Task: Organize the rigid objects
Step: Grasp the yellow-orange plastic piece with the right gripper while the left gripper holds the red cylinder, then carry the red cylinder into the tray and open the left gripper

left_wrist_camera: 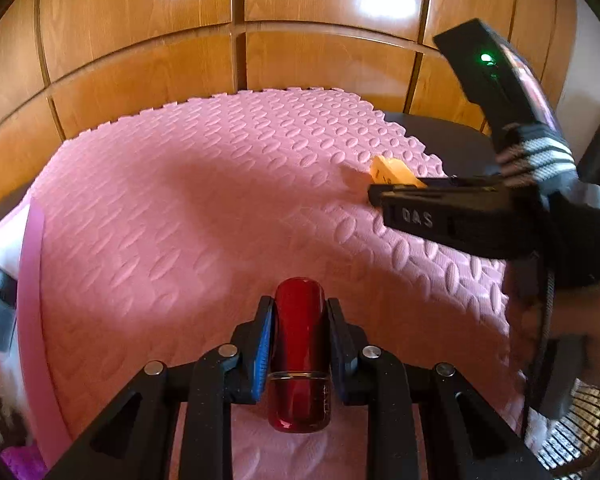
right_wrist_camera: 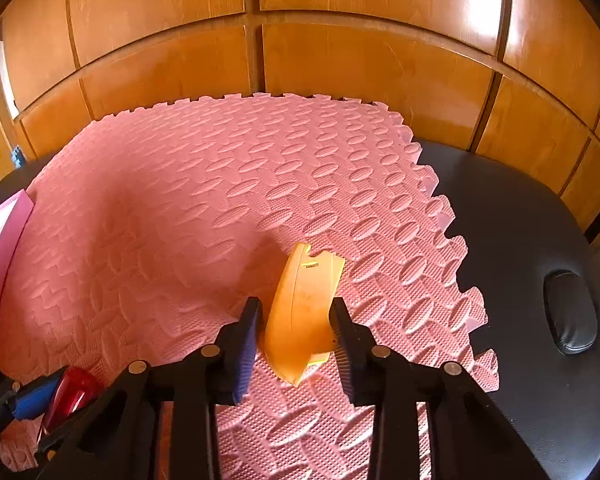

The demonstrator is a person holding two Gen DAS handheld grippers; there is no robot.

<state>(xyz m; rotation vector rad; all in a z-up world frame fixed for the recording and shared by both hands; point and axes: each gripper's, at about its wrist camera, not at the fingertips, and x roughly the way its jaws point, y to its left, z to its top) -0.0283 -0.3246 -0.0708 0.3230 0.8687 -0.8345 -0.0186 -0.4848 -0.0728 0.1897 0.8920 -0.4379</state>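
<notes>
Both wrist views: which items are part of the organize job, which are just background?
In play:
- red glossy case, held in the left tool
- yellow plastic piece, between the fingers of the right tool

Background:
- pink foam mat
- black padded table
- wooden cabinet panels
- pink-rimmed bin at the left edge, contents blurred

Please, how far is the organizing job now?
Nothing looks placed yet. In hand: the left hand-held gripper clamps a dark red glossy cylinder, and the right hand-held gripper brackets an orange plastic piece over the pink foam mat. Left: putting both down somewhere.
</notes>
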